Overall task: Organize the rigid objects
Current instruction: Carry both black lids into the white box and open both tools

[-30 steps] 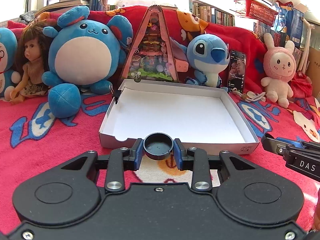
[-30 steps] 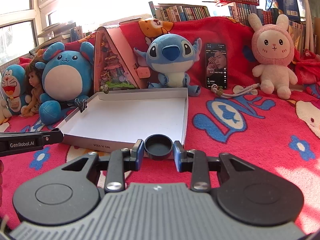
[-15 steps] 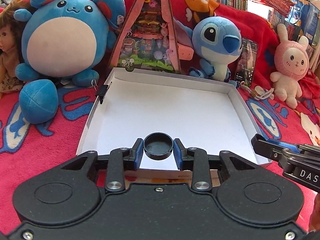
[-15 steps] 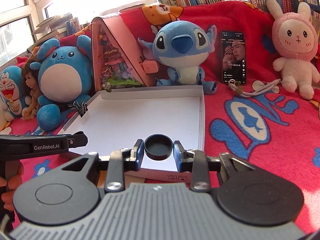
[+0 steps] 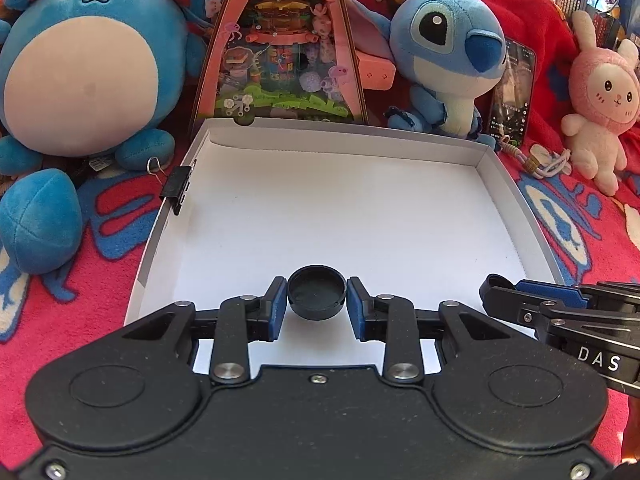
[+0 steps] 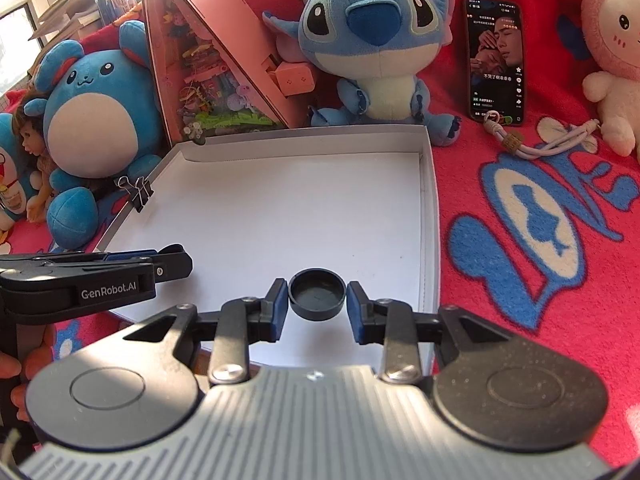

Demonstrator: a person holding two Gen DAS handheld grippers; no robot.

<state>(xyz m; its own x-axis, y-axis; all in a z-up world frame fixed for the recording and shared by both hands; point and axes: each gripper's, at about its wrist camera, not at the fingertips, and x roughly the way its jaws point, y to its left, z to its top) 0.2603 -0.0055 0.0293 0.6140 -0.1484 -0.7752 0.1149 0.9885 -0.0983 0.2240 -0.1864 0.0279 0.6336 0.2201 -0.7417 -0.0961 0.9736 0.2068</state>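
Left gripper (image 5: 317, 298) clamped on black cap (image 5: 317, 297), hollow side up, round, no long axis; held over near part of white box (image 5: 360, 208). Right gripper (image 6: 317, 296) likewise pinching second black cap (image 6: 317, 294), open face up, above box's right near corner. Cap undersides hidden; contact with box floor unclear. Binder clip (image 5: 178, 186) on left wall

Both grippers were level and side by side; left gripper (image 5: 317, 303) and right gripper (image 6: 317, 303) each clamped a round black cap (image 5: 317, 297).
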